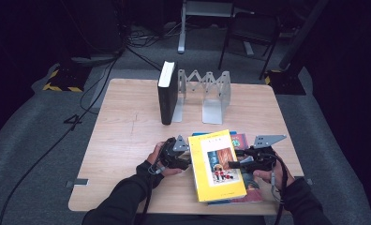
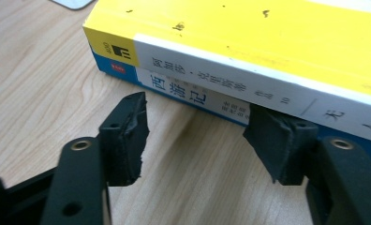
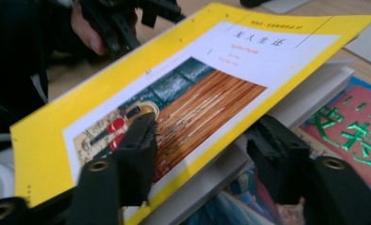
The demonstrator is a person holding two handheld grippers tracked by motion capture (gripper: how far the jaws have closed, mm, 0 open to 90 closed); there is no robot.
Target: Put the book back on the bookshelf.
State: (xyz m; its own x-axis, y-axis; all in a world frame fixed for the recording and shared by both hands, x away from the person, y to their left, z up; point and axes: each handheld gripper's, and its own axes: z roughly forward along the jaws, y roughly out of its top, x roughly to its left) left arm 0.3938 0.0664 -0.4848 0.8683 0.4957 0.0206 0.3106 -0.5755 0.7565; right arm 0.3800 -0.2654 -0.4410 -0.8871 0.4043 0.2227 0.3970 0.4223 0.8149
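Observation:
A thick yellow book [image 1: 216, 164] [image 3: 127, 108] lies on top of a short stack near the table's front edge. My right gripper [image 1: 235, 165] [image 3: 202, 140] is shut on its open edge, one pad on the cover picture and the other under the page block, and that edge is raised off the red-covered book [image 3: 357, 126] below. My left gripper [image 1: 189, 161] [image 2: 195, 133] stands open at the spine side, low over the wood. Its jaws face the yellow book's spine [image 2: 268, 37] and the blue-and-white spine [image 2: 193, 93] beneath, with nothing between the pads.
A black book [image 1: 167, 93] stands upright in a grey folding book rack [image 1: 211, 93] at the back middle of the wooden table [image 1: 122, 140]. Chairs, cables and stands sit on the dark floor beyond.

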